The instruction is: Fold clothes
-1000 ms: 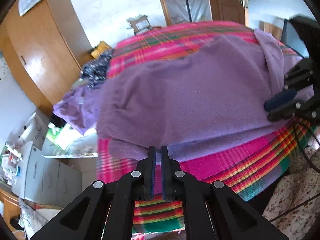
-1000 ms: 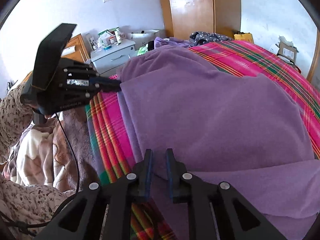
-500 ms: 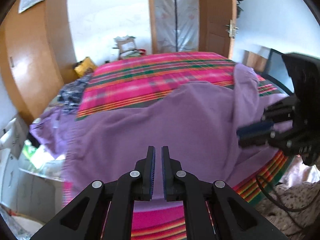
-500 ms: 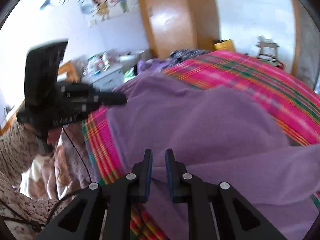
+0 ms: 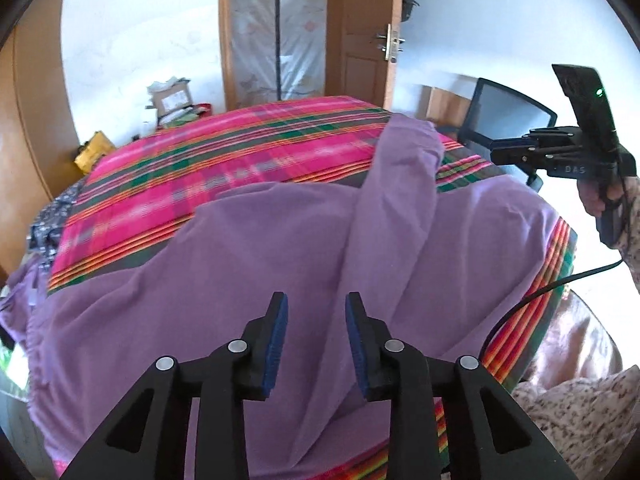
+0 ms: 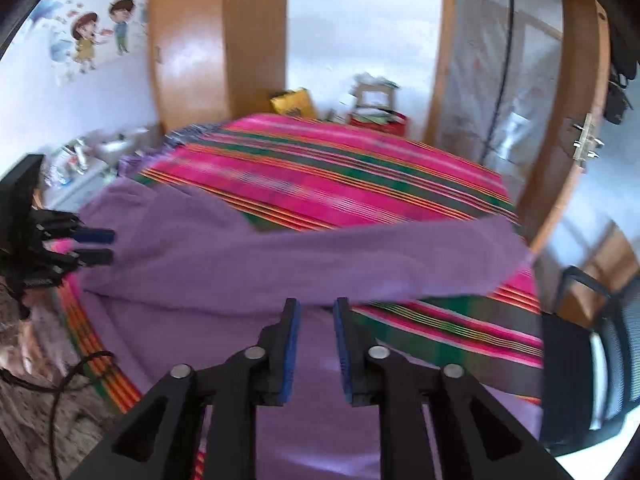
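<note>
garment (image 5: 280, 248) on bed (image 5: 240, 148), door (image 5: 360, 40) behind

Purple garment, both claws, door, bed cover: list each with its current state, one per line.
Purple garment: spread over the bed, one sleeve laid across the body, not held by either claw.
Left claw: open, empty, above the garment.
Right claw: open, empty, above the garment.
Wooden door: swung open.
Plaid bed cover: laid flat, near part covered by the garment.
</note>
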A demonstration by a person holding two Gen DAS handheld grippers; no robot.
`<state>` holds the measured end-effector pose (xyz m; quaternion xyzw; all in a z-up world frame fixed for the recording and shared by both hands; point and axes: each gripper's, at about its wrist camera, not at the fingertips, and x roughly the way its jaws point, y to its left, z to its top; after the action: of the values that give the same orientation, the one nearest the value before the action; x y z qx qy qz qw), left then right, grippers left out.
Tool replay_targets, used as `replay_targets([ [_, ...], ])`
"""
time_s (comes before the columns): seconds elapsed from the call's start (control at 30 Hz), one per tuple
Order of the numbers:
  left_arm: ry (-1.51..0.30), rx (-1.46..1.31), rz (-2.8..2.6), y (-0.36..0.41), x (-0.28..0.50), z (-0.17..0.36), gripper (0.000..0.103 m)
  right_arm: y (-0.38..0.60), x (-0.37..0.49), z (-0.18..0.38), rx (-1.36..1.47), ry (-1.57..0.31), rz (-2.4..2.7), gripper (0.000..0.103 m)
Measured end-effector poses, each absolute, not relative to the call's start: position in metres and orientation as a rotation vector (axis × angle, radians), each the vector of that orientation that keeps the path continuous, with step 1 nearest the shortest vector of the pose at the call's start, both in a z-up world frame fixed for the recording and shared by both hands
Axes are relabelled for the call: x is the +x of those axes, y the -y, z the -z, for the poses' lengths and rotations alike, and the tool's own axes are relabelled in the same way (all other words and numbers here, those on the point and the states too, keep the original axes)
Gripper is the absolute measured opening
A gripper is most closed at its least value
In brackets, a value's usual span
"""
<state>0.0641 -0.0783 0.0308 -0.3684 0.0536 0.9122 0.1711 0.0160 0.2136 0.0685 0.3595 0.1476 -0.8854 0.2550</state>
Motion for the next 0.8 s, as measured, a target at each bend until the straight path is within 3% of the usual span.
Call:
replay_targets([
  [0.13, -0.146, -1.096, -2.580, 0.064, 0.049, -0.025, 0.031, -0.240, 0.001, -0.061, 1.052, -0.484, 2.452, 0.027],
  [0.33, -0.113, -1.159, -2.563, 0.054, 0.033, -0.018, 0.031, -0.291, 0.004, -0.076, 1.051, -0.808, 2.473, 0.027],
  [0.57, -0.108, -1.213, -2.540, 0.040, 0.023, -0.010, 0.031, -0.320, -0.021, -0.088, 1.043, -0.822, 2.458, 0.033],
  [0.8, -0.078, -1.270, -2.547, 0.036, 0.014, -0.005, 0.031, -0.268, -0.066, -0.056, 1.009, -0.854, 2.260, 0.033],
])
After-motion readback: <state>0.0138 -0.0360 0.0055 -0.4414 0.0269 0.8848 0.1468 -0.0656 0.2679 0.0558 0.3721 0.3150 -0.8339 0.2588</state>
